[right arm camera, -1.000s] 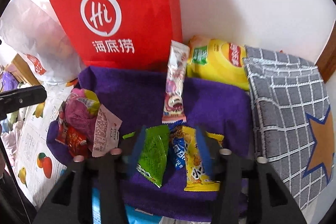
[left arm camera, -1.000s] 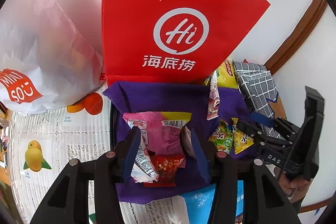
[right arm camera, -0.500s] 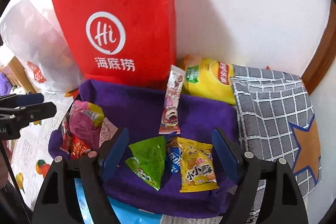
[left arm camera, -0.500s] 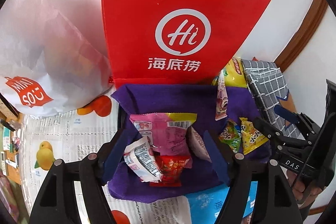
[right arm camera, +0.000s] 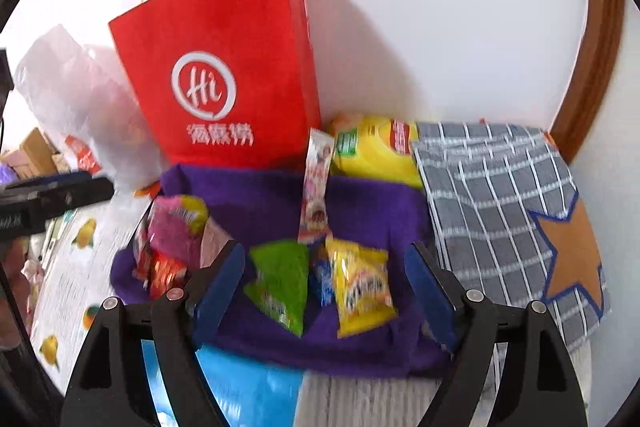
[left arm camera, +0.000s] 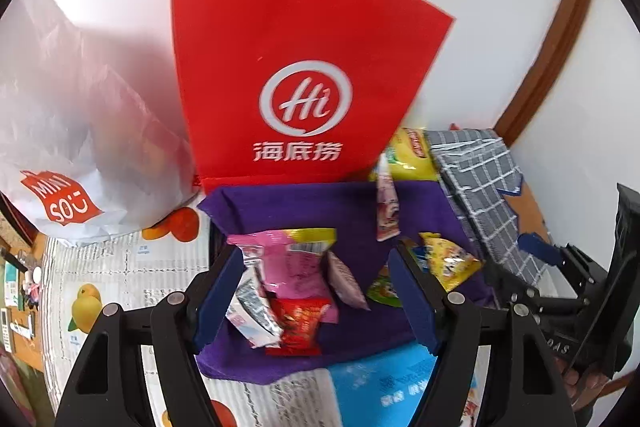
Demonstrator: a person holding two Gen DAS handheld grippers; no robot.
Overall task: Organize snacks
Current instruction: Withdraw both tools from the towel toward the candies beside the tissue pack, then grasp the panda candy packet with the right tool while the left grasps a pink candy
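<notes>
**snackstacker:** Both sets of fingers are spread wide and holding nothing. The left gripper [left arm camera: 316, 297] has just opened up, and the pink packet [left arm camera: 288, 267], white wrapper [left arm camera: 250, 311] and red packet [left arm camera: 298, 321] sit loose between its fingers on the purple cloth [left arm camera: 304, 207]. Same deal with the right gripper [right arm camera: 324, 291]: jaws just opened, green packet [right arm camera: 280, 283] and yellow packet [right arm camera: 362, 291] lying free between them, a small blue one wedged in the middle.

**crumbpatrol:** So two little heaps on the cloth. What worries you?

**snackstacker:** The heaps are sloppy. Those foil wrappers overlap and look slippery, so I'd guess a careless regrasp pinches one corner and drags the neighbours off the near cloth edge onto the counter.

**crumbpatrol:** And further out?

**snackstacker:** Just beyond the right fingers a long pink stick pack [right arm camera: 316, 187] leans up against the red paper bag [right arm camera: 224, 67]. A nudge to the cloth could tip it flat onto the pile. The bag itself stands tall with nothing bracing it that I can see, and the yellow chip bag [right arm camera: 372, 147] is tucked beside it, so a bump there may topple things.
</notes>
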